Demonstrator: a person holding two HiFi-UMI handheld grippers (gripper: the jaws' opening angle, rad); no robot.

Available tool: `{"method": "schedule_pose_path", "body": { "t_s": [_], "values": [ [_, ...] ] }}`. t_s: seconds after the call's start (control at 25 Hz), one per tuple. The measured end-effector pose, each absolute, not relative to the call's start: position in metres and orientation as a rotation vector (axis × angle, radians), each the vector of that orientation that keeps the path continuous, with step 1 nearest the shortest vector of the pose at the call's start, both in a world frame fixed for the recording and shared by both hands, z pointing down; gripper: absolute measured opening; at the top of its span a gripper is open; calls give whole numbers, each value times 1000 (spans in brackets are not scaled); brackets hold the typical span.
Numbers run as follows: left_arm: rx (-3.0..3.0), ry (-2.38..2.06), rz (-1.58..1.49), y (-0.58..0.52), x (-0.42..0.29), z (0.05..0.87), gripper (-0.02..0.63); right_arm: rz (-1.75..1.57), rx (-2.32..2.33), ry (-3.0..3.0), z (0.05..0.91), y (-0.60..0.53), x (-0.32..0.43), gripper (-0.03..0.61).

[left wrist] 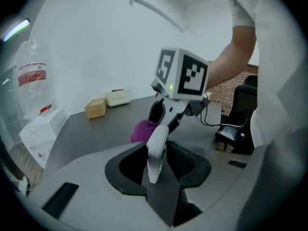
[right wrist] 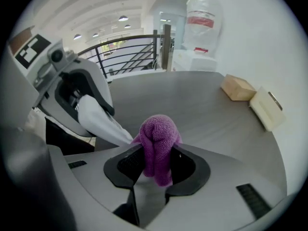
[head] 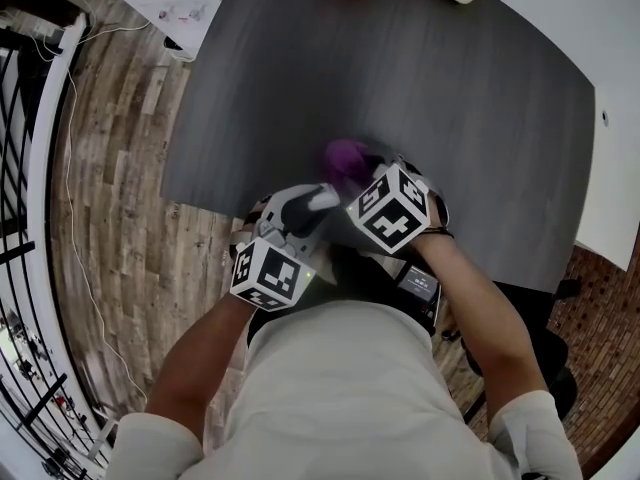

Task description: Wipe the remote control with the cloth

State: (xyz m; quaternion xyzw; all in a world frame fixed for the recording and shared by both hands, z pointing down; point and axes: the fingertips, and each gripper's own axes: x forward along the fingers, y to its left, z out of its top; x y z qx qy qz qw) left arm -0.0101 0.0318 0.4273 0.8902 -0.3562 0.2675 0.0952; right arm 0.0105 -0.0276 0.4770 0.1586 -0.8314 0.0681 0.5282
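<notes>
1 remote ctrl, 1 cloth, 2 grippers

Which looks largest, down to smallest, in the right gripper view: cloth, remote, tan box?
1. cloth, but it is nearest the camera, so its true size is unsure.
2. remote, only slightly smaller, partly hidden.
3. tan box, farthest away.

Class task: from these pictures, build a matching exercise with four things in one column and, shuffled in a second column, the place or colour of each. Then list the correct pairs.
Column one
1. remote control
2. cloth
3. tan box
4. table

Column two
A. dark grey
B. gripped between the fingers of the right gripper
C. at the far side of the tabletop, beside a cream case
D. gripped between the fingers of the left gripper

Pairs: 1-D, 2-B, 3-C, 4-A
</notes>
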Motion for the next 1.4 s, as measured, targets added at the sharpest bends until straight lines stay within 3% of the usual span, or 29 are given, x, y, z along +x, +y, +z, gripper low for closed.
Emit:
{"method": "schedule_pose_path", "body": {
  "t_s": [0.32,0.52,0.8,1.12,1.4],
  "values": [
    [2633,-1038,836,19,-1,426,123,116,467,-2208,368,1,-9,137],
    [2622,-1039,846,18,0,426,121,-107,373,-2160,375,19,-29,137],
    [2573,-1050,765,12,-4,427,117,-68,443,-2144,379,1,-14,137],
    [2231,-1111,381,-10,-54,444,118,73,550,-1995,427,-23,29,137],
    [1836,-1088,74,-17,-87,470,118,-77,362,-2087,451,19,-29,137]
  ]
}}
